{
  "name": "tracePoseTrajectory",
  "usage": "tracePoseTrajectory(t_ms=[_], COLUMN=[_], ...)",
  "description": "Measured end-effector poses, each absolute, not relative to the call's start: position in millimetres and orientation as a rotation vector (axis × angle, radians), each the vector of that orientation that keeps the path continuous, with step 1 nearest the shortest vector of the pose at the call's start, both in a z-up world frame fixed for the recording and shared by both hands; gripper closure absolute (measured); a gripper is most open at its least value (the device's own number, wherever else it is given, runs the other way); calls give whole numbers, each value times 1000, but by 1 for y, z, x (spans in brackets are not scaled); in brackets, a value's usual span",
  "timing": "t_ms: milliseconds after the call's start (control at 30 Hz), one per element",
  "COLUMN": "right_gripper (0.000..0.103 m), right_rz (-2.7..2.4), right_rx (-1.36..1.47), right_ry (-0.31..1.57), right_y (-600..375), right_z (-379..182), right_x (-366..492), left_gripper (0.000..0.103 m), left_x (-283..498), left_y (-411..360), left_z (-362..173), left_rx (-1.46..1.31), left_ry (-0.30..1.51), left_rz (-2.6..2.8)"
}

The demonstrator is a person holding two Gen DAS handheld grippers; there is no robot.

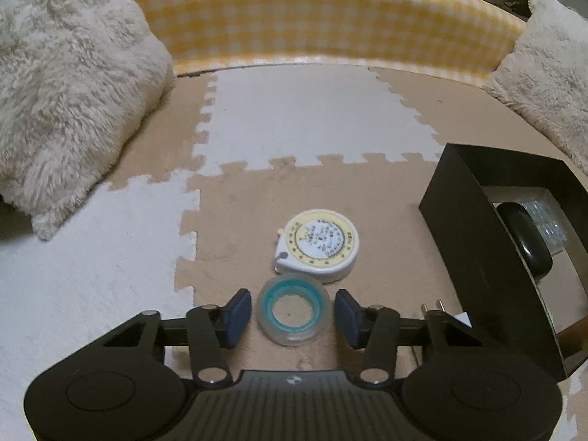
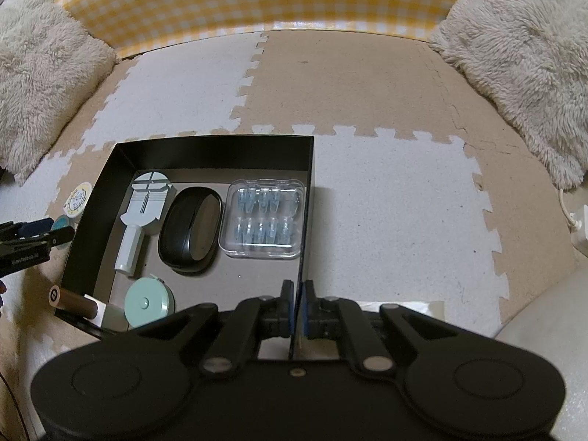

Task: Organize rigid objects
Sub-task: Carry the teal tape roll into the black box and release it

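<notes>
Left claw (image 1: pixel 293 314) straddling tape roll (image 1: pixel 293 309), foam mat (image 1: pixel 352 117)

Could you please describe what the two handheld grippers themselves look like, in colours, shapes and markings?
Both are matte black plastic. The left gripper has a ribbed body, two round end discs, silver pivot pins on angled linkage bars, a small white logo, and dark blue pads on its jaws. The right gripper has the same build: round discs, silver pins, blue pad edges. No sleeves or hands are clearly visible.

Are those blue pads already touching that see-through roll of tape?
Apart. In the left wrist view, floor mat shows on both sides between the tape roll and the left gripper pads.
</notes>
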State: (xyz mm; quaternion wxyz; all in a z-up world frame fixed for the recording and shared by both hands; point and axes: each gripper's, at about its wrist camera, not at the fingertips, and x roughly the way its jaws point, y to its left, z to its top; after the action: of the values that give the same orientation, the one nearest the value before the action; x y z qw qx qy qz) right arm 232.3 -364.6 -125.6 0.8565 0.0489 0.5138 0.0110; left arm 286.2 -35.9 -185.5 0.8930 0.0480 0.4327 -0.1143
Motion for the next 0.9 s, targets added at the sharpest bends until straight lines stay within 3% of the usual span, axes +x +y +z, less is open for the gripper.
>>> tracePoseTrajectory(t_ms=[333, 900], right_gripper=[98, 98], right_rz=[24, 24], right_rx=[102, 100], right_ry=[1082, 1083], right_y=[-365, -363], right_z=[-126, -126], right_x=[233, 233], left_gripper=[59, 59], left_x=[285, 250], left_y=[-35, -101], left_z=[-178, -98], left_rx=[85, 72], left_ry=[882, 755], left_rz=[-239, -519])
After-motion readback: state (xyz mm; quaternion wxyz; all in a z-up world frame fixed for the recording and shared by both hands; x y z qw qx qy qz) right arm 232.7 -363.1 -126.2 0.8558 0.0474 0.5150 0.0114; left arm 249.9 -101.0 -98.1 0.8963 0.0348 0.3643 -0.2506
